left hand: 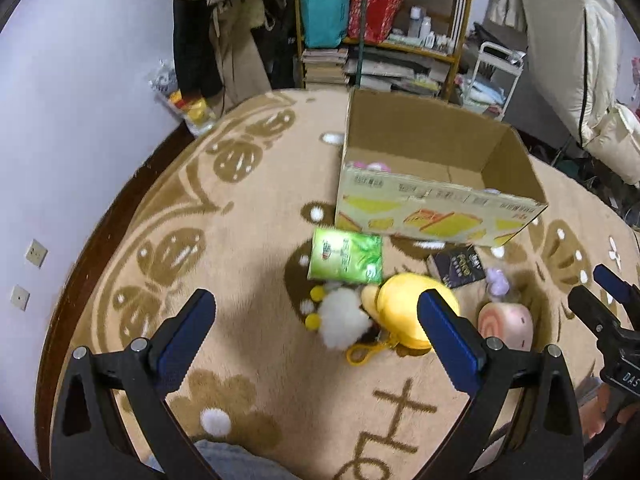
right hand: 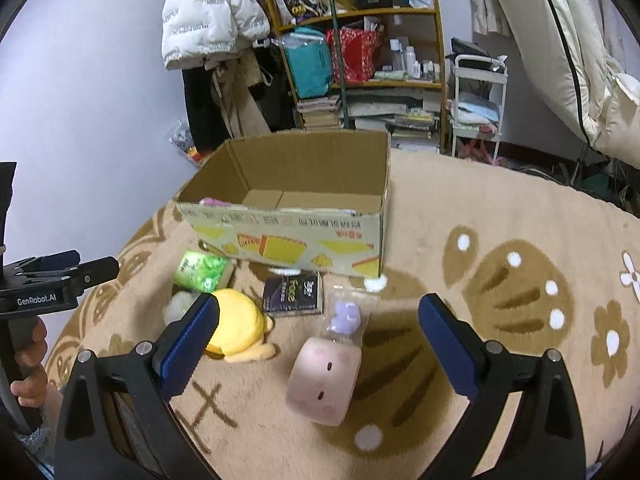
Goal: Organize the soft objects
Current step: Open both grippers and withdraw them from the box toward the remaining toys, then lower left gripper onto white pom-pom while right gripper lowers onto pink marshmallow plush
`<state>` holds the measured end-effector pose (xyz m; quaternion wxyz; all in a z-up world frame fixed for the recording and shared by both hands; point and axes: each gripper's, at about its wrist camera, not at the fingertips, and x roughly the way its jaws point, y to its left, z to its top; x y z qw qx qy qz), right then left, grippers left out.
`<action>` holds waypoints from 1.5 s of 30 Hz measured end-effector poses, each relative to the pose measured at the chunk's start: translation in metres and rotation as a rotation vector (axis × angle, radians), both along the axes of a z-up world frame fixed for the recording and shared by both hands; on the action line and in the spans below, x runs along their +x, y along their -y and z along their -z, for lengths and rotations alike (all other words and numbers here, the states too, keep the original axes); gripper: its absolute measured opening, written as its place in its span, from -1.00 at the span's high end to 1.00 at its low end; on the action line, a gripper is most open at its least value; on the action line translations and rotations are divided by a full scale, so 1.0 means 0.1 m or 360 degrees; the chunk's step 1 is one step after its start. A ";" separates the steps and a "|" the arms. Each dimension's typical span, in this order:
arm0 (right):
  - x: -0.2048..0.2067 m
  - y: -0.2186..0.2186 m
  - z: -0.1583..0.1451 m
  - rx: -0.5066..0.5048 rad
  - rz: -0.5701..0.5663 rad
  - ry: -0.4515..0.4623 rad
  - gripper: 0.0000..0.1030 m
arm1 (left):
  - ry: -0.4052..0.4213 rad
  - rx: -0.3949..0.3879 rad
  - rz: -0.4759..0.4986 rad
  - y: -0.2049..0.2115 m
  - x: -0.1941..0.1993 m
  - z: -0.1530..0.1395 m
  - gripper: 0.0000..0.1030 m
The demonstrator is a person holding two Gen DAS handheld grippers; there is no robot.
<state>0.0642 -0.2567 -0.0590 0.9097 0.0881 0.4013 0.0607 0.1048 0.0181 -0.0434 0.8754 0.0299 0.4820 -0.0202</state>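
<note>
An open cardboard box [left hand: 436,216] [right hand: 288,240] stands on the rug, with something pink [left hand: 372,166] [right hand: 214,202] inside at its left end. In front of it lie a green tissue pack [left hand: 346,256] [right hand: 202,270], a dark pack [left hand: 458,266] [right hand: 294,292], a yellow plush [left hand: 404,312] [right hand: 238,330], a white fluffy ball [left hand: 344,318] [right hand: 176,306], a small purple toy [left hand: 497,282] [right hand: 345,316] and a pink roll-shaped plush [left hand: 508,326] [right hand: 324,380]. My left gripper [left hand: 316,326] hovers open above the white ball and the yellow plush. My right gripper [right hand: 320,334] hovers open over the pink plush.
A beige patterned rug [left hand: 248,216] [right hand: 500,224] covers the floor. At the back are a cluttered wooden shelf [left hand: 380,36] [right hand: 360,52], hanging coats [right hand: 216,12], a white trolley [right hand: 478,108] and a wall [left hand: 60,120] on the left. A hand [right hand: 28,360] holds the left gripper.
</note>
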 end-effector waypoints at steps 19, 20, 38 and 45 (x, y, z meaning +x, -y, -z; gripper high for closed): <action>0.23 -0.03 0.53 0.0062 0.0028 -0.0394 -1.00 | -0.0326 -0.0041 -0.0055 -0.04 0.33 0.58 -0.94; 0.24 -0.03 0.56 0.0066 0.0031 -0.0412 -1.00 | -0.0337 -0.0045 -0.0057 -0.04 0.35 0.60 -0.94; 0.40 -0.09 0.98 0.0117 -0.0011 -0.0703 -0.91 | -0.0559 -0.0044 -0.0098 -0.05 0.57 1.04 -0.94; 0.44 -0.14 1.13 0.0095 -0.0022 -0.0821 -0.65 | -0.0591 -0.0060 -0.0119 -0.05 0.65 1.16 -0.94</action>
